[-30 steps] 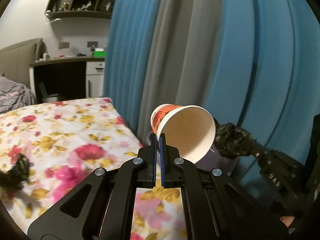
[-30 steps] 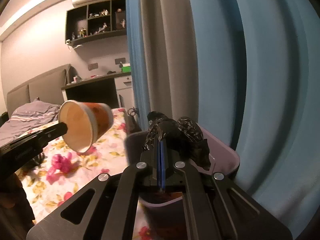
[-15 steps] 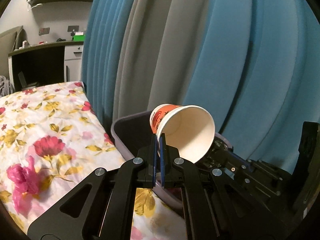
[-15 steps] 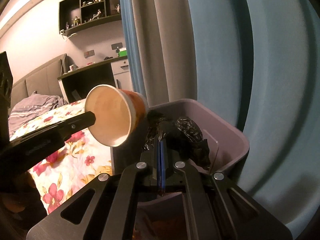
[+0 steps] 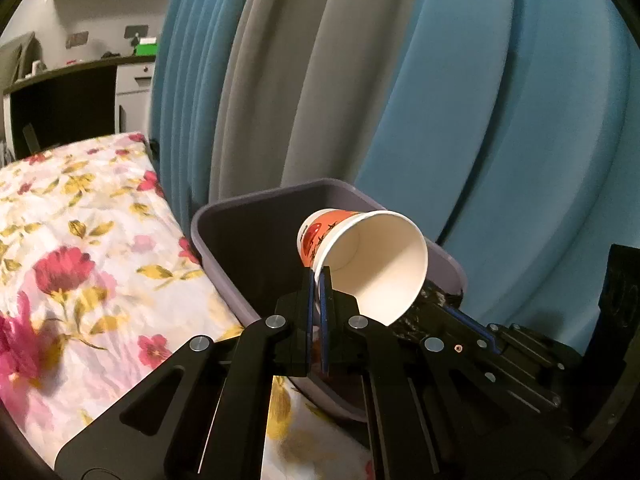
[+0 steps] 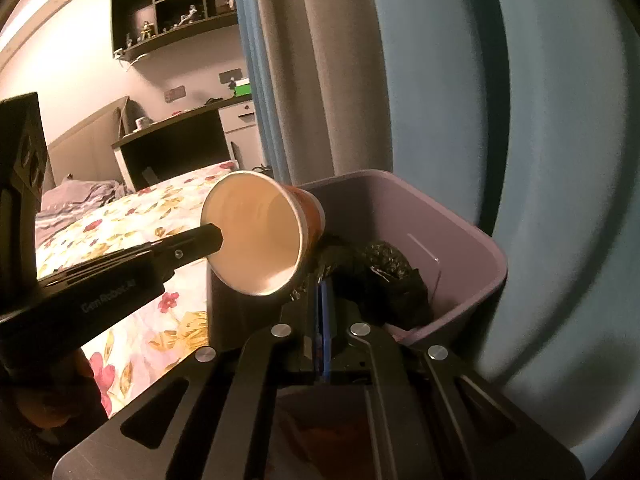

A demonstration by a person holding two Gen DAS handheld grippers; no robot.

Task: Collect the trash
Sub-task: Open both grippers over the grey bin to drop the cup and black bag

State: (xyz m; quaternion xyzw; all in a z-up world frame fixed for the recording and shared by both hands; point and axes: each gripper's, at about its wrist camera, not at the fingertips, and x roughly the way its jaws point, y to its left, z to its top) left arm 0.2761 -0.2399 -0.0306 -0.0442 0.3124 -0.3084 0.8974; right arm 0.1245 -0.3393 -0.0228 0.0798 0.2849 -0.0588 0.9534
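Left tongs (image 5: 319, 280) pinch the paper cup (image 5: 362, 262) over the bin's rim (image 5: 256, 200); right tongs (image 6: 323, 300) pinch the black bag (image 6: 384, 276) inside the bin.

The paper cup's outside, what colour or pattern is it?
Orange-red with a white band and dark markings on the paper cup; white inside. The left wrist view shows it best.

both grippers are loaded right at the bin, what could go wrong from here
1. The left gripper pinches the paper cup only by its rim, tilted above the purple bin's near edge; let go here, it might bounce onto the floral bedspread.
2. The right gripper holds the crumpled black bag close beside the cup; the two could bump.
3. The bag might catch on the bin's rim and hang there rather than dropping in.
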